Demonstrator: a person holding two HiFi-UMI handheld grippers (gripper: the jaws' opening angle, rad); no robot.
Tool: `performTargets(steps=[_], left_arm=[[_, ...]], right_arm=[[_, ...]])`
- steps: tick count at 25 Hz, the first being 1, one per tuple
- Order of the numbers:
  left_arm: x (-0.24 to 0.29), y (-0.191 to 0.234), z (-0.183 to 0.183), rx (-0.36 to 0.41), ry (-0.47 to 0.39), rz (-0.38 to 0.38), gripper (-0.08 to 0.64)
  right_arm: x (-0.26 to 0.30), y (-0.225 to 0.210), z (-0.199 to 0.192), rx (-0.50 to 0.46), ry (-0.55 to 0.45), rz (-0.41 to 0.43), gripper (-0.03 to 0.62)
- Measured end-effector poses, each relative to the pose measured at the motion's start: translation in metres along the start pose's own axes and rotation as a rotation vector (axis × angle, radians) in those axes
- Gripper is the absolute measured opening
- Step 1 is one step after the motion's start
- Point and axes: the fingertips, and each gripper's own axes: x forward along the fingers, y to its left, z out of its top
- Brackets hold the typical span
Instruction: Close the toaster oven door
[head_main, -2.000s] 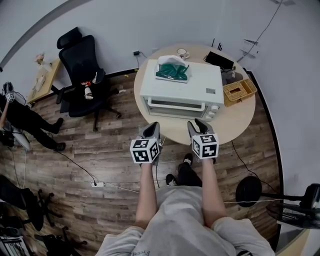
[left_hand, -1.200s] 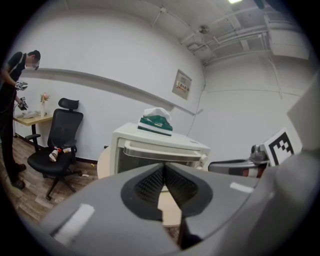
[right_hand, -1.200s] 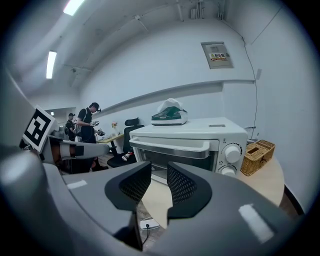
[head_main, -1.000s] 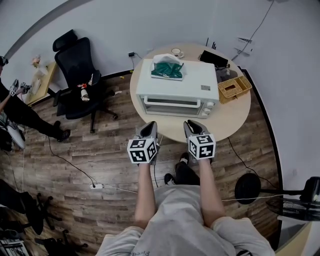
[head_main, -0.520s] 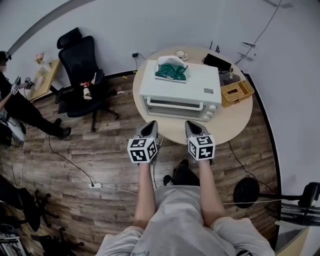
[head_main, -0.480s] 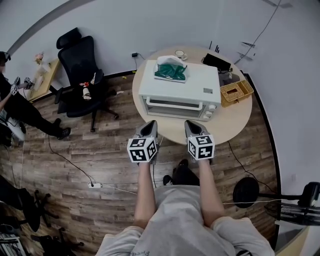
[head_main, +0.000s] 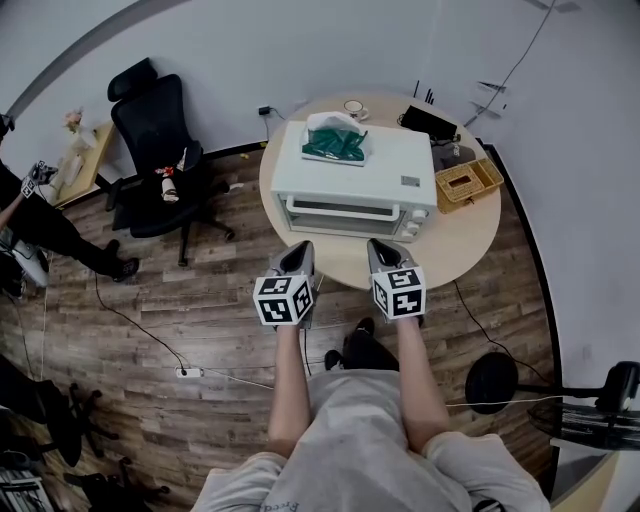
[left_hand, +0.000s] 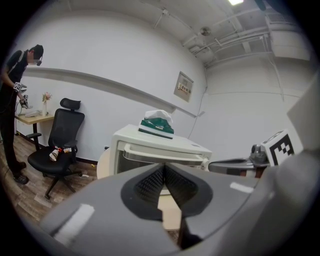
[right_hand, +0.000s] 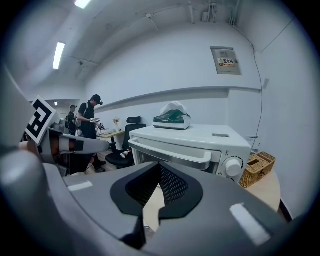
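White toaster oven (head_main: 350, 185) stands closed beside wicker basket (head_main: 467, 183); left claw (head_main: 299, 254) and right claw (head_main: 381, 251) closed, empty.

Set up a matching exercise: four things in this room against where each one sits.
1 tissue pack
2 basket
3 black chair
4 cup

A on the floor, left of the table
B on top of the toaster oven
C on the table, right of the oven
D at the table's far edge, behind the oven

Pairs: 1-B, 2-C, 3-A, 4-D
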Motion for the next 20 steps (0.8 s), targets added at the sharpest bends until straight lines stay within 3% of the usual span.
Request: performTargets(steps=[20], left_arm=[[0.0, -0.015, -0.002, 0.021, 0.009, -0.023, 0.058]], right_arm=[[-0.016, -0.006, -0.006, -0.001, -0.001, -0.028, 0.0]])
